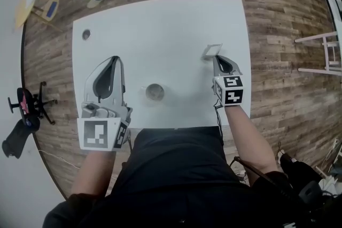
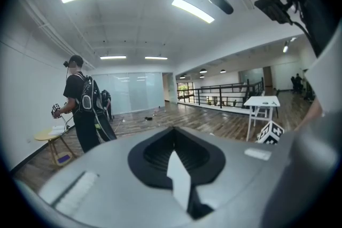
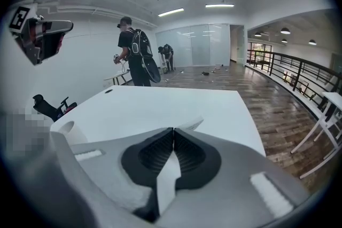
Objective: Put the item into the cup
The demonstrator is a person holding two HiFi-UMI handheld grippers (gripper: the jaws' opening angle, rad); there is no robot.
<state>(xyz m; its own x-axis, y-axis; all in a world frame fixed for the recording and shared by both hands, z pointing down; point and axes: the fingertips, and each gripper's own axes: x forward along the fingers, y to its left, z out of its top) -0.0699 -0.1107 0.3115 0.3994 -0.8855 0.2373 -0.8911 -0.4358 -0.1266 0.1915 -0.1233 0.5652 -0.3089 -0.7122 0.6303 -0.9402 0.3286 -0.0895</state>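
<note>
We pinch the thin white item [image 1: 212, 50] between the closed fingers of the right gripper [image 1: 216, 57], just off the surface [image 1: 160, 24] and right of the cup [image 1: 155, 92], apparently for carrying over, while the left gripper [image 1: 113, 60] hovers, fingers together, empty.

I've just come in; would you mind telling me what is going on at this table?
A person stands at a white table with a hand-held claw in each hand. The right claw is shut on a small, thin white item at the table's right side, seemingly just off the surface. The cup stands upright near the front edge; the item is not yet in it. The left claw hovers shut and empty left of the cup.
</note>
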